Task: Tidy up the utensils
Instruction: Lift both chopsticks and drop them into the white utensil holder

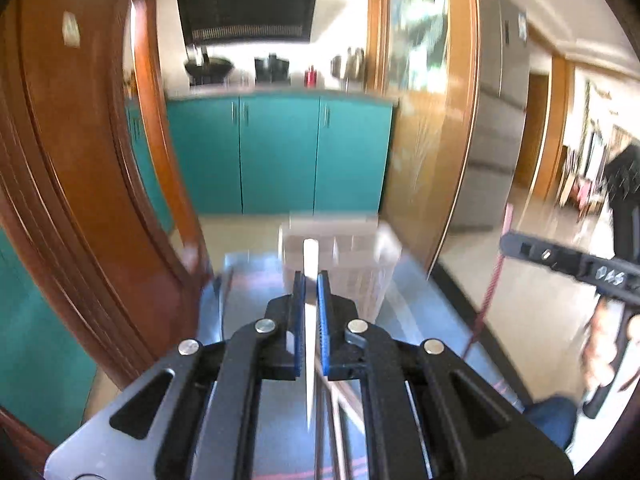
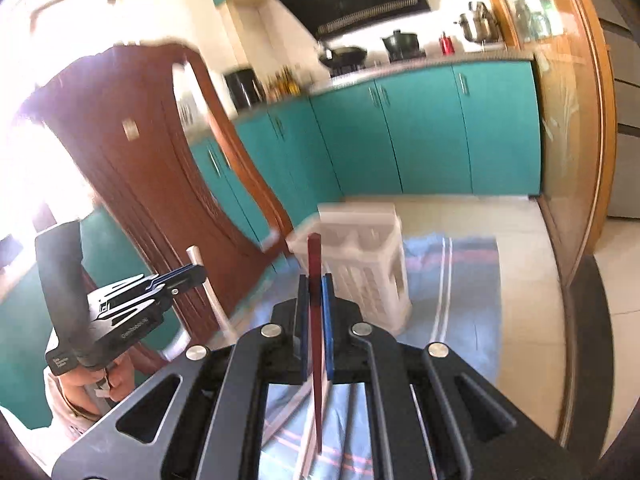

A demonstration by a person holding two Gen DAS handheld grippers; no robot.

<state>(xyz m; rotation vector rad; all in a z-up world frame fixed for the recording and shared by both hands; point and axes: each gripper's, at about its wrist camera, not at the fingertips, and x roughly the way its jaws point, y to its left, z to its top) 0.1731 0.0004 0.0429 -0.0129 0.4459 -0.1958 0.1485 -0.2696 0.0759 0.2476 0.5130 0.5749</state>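
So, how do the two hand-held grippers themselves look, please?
Both are alike. The left hand-held gripper has black linkage arms with silver round rivets and blue ribbed pads. The right hand-held gripper looks the same. Small white lettering marks the left one's body.

No legible text (labels blurred)

The white slotted basket [image 2: 362, 264] is standing alone on the striped cloth [image 2: 468, 280] — open tops facing up, bare cloth lying all around it. A brown wooden door [image 2: 160, 184] is crowding in close on the left, and a glass sliding panel [image 2: 572, 152] is walling off the right — room between stays free.
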